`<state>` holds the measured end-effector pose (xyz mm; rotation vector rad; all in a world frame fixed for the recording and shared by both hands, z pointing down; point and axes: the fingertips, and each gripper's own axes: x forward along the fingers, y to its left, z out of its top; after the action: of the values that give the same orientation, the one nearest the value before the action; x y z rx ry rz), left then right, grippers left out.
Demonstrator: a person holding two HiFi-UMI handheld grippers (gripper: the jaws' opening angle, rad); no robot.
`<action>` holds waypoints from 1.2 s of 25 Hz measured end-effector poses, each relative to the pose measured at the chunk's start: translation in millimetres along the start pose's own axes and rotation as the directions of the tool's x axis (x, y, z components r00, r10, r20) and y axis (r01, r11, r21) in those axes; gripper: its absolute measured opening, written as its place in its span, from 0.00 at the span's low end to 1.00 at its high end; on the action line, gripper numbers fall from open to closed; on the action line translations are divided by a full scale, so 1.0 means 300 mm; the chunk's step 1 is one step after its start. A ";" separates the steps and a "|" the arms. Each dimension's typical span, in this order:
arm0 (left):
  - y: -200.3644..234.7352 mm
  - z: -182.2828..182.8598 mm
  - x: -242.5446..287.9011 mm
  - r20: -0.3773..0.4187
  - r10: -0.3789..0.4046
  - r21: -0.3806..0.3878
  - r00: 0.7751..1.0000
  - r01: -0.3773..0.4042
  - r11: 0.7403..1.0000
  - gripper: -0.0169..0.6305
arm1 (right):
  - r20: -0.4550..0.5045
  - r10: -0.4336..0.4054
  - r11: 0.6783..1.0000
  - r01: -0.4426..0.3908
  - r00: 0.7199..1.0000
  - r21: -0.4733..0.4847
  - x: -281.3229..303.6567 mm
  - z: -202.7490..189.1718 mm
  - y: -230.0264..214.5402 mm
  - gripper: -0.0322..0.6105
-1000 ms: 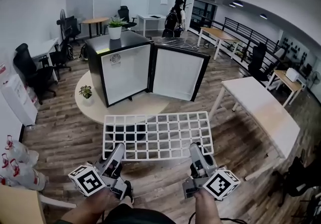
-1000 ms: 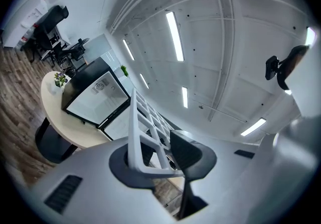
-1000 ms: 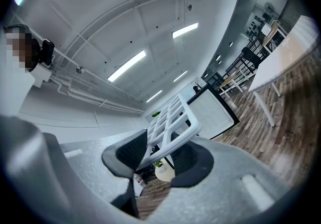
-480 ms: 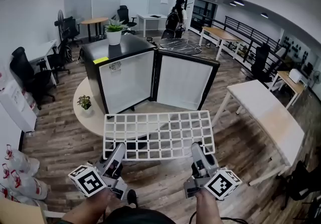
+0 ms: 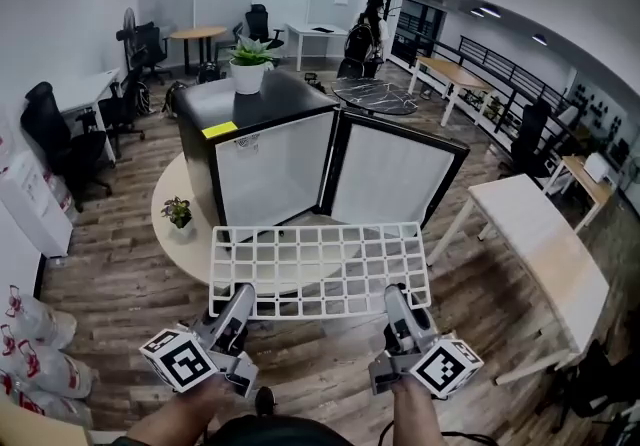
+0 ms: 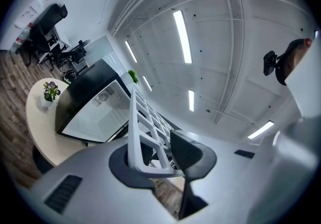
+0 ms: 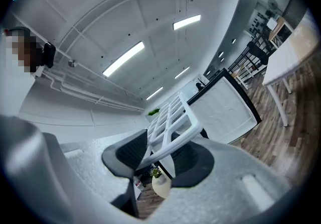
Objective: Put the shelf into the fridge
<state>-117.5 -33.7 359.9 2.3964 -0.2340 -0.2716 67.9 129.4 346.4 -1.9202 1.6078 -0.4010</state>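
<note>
STEP: carry | left tongs (image 5: 243, 298) and right tongs (image 5: 396, 296) clenched on near edge of white plastic grid shelf (image 5: 320, 264), held flat | open black fridge (image 5: 268, 159) at 12 o'clock, apart | ADVICE: keep level, approach squarely

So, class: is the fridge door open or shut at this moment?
Open. The door stands swung out beside the fridge, whose white inside shows.

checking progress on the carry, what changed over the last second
The person has carried the shelf closer to the fridge, which now looks larger and nearer in the head view. Nothing was grabbed or released: the left gripper and right gripper stay clamped on the shelf's near edge, the shelf is roughly level as before, and the fridge door stays open.
</note>
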 end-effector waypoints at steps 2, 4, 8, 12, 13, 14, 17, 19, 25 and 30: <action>0.050 0.037 0.010 0.004 -0.001 -0.015 1.000 0.001 1.000 0.20 | -0.007 0.003 1.000 -0.003 1.000 -0.031 0.068 -0.008 0.016 0.26; 0.097 0.068 0.027 0.009 0.001 -0.028 1.000 -0.001 1.000 0.20 | -0.013 0.009 0.999 -0.010 1.000 -0.051 0.135 -0.013 0.020 0.26; 0.178 0.136 0.071 0.012 0.004 -0.020 1.000 -0.004 1.000 0.20 | -0.020 0.013 0.999 -0.014 1.000 -0.038 0.252 -0.034 0.010 0.26; 0.254 0.189 0.123 0.009 -0.011 -0.020 1.000 0.011 1.000 0.20 | -0.017 0.009 0.999 -0.010 1.000 -0.039 0.353 -0.046 -0.002 0.26; 0.276 0.199 0.133 0.009 -0.013 -0.022 1.000 0.013 1.000 0.20 | -0.018 0.007 0.999 -0.008 1.000 -0.042 0.377 -0.051 -0.005 0.26; 0.296 0.210 0.143 0.009 -0.014 -0.025 1.000 0.014 1.000 0.20 | -0.019 0.005 0.999 -0.006 1.000 -0.043 0.399 -0.057 -0.007 0.26; 0.333 0.232 0.163 0.011 -0.009 -0.030 1.000 0.010 0.999 0.20 | -0.030 0.003 0.999 -0.004 1.000 -0.042 0.446 -0.068 -0.017 0.26; 0.346 0.235 0.173 0.014 -0.008 -0.030 1.000 0.008 1.000 0.20 | -0.034 0.009 0.999 -0.010 0.999 -0.043 0.469 -0.067 -0.027 0.26; 0.376 0.252 0.238 0.024 0.017 -0.006 1.000 -0.016 1.000 0.20 | -0.041 0.041 0.999 -0.041 0.998 -0.017 0.552 -0.052 -0.090 0.26; 0.393 0.266 0.300 0.060 0.063 0.025 0.996 -0.064 0.998 0.20 | -0.065 0.097 0.995 -0.097 0.993 0.013 0.644 -0.033 -0.163 0.26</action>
<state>-62.7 -192.7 368.8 2.4049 -0.3427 -0.3125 143.5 -54.9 356.5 -1.8303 1.7302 -0.4349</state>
